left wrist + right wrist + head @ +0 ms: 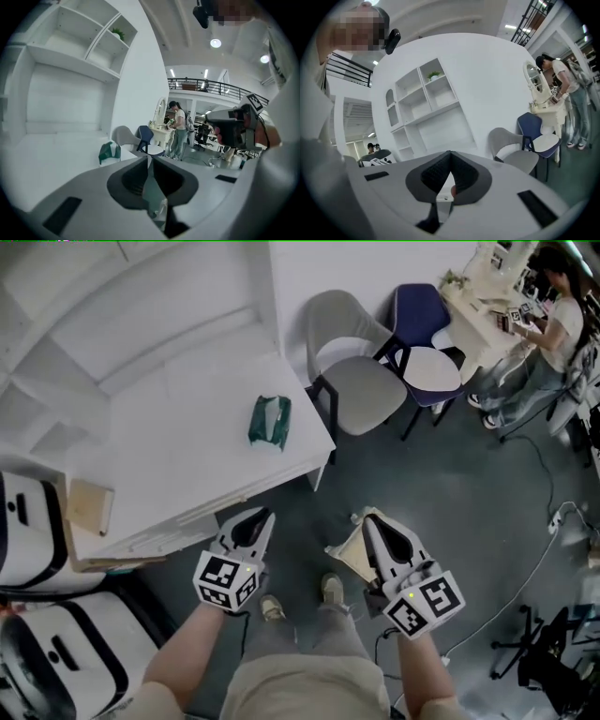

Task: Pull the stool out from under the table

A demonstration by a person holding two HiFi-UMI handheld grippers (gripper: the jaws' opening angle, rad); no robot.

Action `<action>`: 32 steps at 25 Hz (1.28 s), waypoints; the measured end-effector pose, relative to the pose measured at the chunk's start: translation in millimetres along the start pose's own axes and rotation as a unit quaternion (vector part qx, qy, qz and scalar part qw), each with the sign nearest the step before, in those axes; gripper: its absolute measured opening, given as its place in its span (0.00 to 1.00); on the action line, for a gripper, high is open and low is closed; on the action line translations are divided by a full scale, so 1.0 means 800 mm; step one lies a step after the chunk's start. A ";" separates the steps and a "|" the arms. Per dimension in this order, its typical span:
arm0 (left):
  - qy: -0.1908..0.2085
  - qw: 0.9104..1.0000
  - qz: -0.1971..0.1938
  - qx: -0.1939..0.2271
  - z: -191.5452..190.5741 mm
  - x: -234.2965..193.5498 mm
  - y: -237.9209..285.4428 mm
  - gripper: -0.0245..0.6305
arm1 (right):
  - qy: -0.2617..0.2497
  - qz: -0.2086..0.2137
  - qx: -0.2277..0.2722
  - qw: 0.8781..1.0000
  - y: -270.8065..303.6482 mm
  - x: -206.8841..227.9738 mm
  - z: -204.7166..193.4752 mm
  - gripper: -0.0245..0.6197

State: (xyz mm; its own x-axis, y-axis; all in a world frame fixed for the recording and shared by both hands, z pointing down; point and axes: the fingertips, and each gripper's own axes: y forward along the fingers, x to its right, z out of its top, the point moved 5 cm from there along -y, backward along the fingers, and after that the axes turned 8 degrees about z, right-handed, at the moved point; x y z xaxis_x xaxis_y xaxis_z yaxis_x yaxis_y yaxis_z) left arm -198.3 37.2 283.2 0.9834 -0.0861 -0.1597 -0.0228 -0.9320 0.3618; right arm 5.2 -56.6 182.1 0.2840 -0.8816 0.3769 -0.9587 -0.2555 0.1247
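In the head view both grippers are held up in front of the person's body, off the near corner of the white table (pixel 187 474). My left gripper (pixel 266 515) is shut with nothing in it, its tip just off the table's front edge; in its own view the jaw tips (pixel 149 158) meet. My right gripper (pixel 369 518) is also shut and empty, as its own view (pixel 450 153) shows. Under it on the floor lies a beige thing (pixel 349 549), half hidden; I cannot tell whether it is the stool. A grey chair (pixel 364 385) stands at the table's far corner.
A green packet (pixel 270 420) lies on the table. A blue chair (pixel 424 334) stands beside the grey one. A person (pixel 561 324) works at a desk at the back right. White-and-black cases (pixel 37 521) stand left; cables (pixel 530 582) cross the floor at right.
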 end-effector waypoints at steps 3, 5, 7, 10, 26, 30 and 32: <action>0.005 0.999 0.023 0.028 0.029 -0.009 -0.041 0.12 | -0.022 0.022 0.004 1.000 0.009 -0.035 0.022 0.07; 0.011 0.998 0.038 0.046 0.048 -0.013 -0.064 0.11 | -0.033 0.036 0.008 0.999 0.012 -0.053 0.036 0.07; 0.012 0.996 0.055 0.062 0.063 -0.016 -0.086 0.11 | -0.038 0.052 0.012 0.998 0.012 -0.072 0.050 0.07; 0.026 0.994 0.072 0.082 0.085 -0.020 -0.114 0.10 | -0.059 0.074 0.019 0.995 0.013 -0.102 0.072 0.07; 0.030 0.972 0.166 0.166 0.182 -0.027 -0.269 0.07 | -0.124 0.171 0.032 0.977 0.017 -0.209 0.119 0.07; 0.025 0.963 0.193 0.184 0.191 -0.035 -0.303 0.07 | -0.134 0.182 0.031 0.974 0.023 -0.222 0.122 0.07; 0.028 0.961 0.201 0.188 0.193 -0.038 -0.316 0.07 | -0.138 0.189 0.032 0.972 0.026 -0.229 0.125 0.07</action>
State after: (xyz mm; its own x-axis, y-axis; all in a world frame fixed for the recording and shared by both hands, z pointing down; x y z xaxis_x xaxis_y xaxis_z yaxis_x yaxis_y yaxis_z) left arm -250.0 221.0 54.5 0.8895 -0.4563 -0.0229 -0.4558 -0.8898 0.0240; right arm -68.2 60.3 23.7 -0.0936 -0.9880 0.1232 -0.9953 0.0899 -0.0356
